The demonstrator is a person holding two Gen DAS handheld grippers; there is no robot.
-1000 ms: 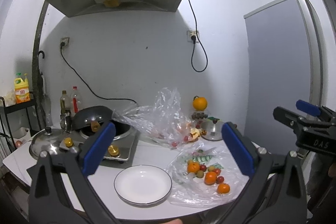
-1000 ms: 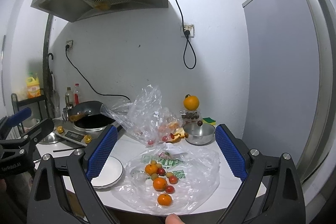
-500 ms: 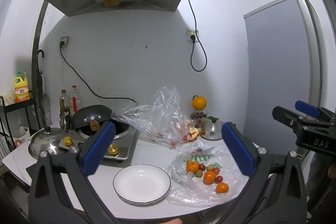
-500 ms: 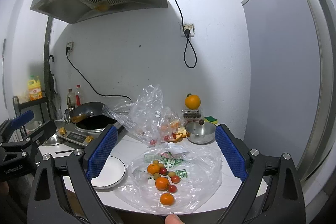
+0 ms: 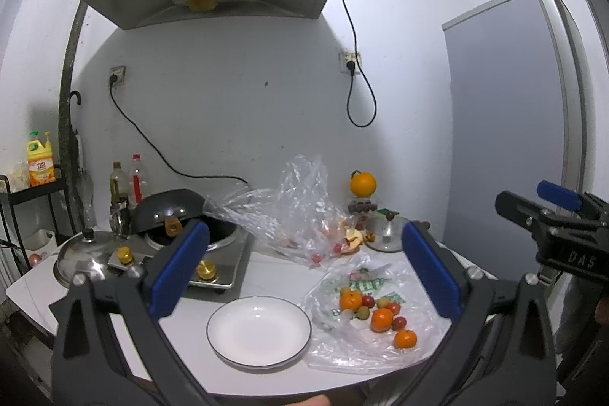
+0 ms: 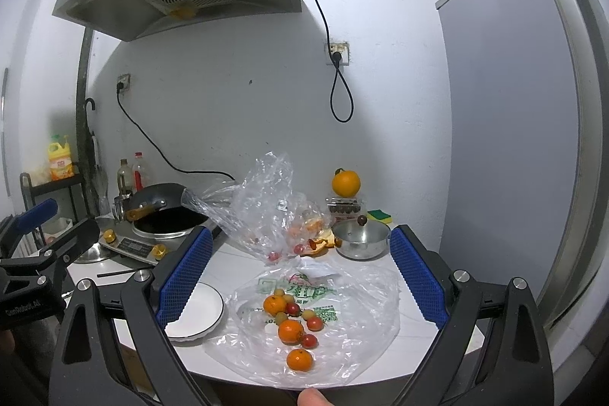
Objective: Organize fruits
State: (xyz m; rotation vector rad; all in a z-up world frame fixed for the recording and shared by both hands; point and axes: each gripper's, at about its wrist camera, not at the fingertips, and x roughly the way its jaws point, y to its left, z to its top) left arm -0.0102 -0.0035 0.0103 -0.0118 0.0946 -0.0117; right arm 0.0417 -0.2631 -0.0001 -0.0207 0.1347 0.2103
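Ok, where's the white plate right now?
The white plate sits empty near the counter's front edge, just left of the flat plastic bag of fruit and in front of the stove; in the right wrist view it shows lower left.

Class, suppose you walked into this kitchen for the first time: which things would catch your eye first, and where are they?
The bright oranges and small red fruits stand out first, loose on a flat clear plastic bag at the front of the white counter. Just left of the bag sits an empty white plate. Both grippers, left and right, hang open above them, holding nothing.
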